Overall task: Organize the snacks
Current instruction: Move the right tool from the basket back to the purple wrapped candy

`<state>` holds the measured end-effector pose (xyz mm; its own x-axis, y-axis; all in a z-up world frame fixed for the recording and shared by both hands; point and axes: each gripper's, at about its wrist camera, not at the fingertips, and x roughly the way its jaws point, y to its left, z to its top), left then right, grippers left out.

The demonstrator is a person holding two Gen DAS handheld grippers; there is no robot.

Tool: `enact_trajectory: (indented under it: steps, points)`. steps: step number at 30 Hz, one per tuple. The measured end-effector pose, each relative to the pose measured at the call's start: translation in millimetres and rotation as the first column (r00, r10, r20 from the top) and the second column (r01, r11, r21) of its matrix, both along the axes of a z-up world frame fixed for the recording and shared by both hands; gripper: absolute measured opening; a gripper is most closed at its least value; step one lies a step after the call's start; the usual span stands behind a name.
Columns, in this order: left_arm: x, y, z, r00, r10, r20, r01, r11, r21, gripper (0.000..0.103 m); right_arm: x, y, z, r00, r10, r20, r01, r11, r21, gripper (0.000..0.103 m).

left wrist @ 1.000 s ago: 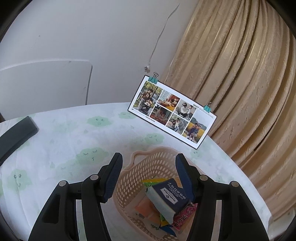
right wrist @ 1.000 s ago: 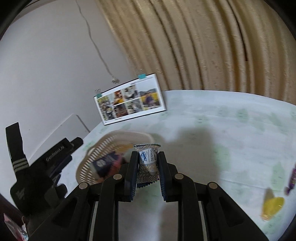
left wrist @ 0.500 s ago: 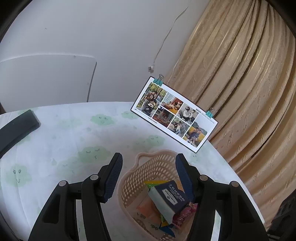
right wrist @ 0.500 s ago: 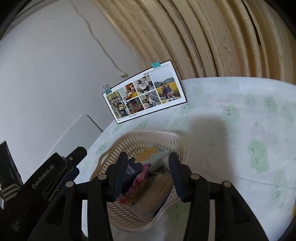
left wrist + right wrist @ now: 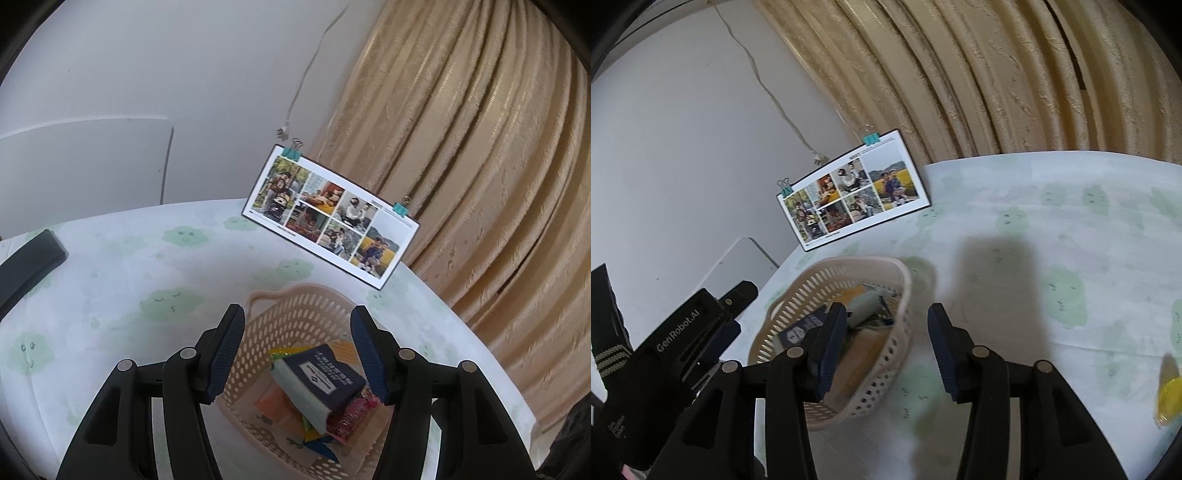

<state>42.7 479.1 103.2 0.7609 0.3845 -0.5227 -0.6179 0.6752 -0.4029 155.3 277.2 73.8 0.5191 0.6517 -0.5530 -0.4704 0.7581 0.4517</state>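
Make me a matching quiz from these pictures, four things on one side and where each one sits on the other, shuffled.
Things:
1. navy blue snack packet
2. yellow wrapped candy
3. photo collage card with teal clips
4. beige perforated plastic basket

Places:
A. loose on the tablecloth, far right
B. propped at the table's back edge
C. on top inside the basket
D. under both open grippers

Pairs: 1-C, 2-A, 3-B, 4-D

Plastic, cloth and shiny paper

The basket (image 5: 291, 306) looks like smooth pink plastic full of little holes. The snack packs (image 5: 321, 384) inside it are shiny wrappers. The bench (image 5: 122, 273) wears a soft, matt cloth printed with green clouds. The curtain (image 5: 480, 177) is thick gold cloth with a bumpy pattern. The photo card (image 5: 330, 216) is glossy paper, held by metal clips. Both grippers are matt black plastic; the jaws have ridged blue pads (image 5: 831, 339).
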Motion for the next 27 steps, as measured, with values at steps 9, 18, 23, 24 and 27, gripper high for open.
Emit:
enact_trajectory:
  steps: [9,18,23,24,27]
  points:
    - [5,-28,7,0.998,-0.064,0.0,0.063,0.995,0.075,0.061,-4,-29,1,0.996,-0.086,0.038,0.088,0.995,-0.049,0.044]
    - [10,-51,11,0.993,-0.119,-0.012,0.12,0.984,0.134,0.062,-8,-62,1,0.982,-0.168,0.085,0.176,0.979,-0.103,0.044]
    - [12,-63,11,0.988,-0.15,-0.019,0.151,0.975,0.16,0.064,-12,-82,1,0.971,-0.213,0.109,0.227,0.965,-0.133,0.044]
    - [13,-65,12,0.987,-0.157,-0.021,0.158,0.973,0.166,0.064,-12,-89,1,0.967,-0.228,0.115,0.243,0.96,-0.138,0.044]
    - [14,-75,12,0.983,-0.182,-0.026,0.184,0.965,0.189,0.067,-13,-110,1,0.956,-0.265,0.125,0.283,0.946,-0.156,0.045]
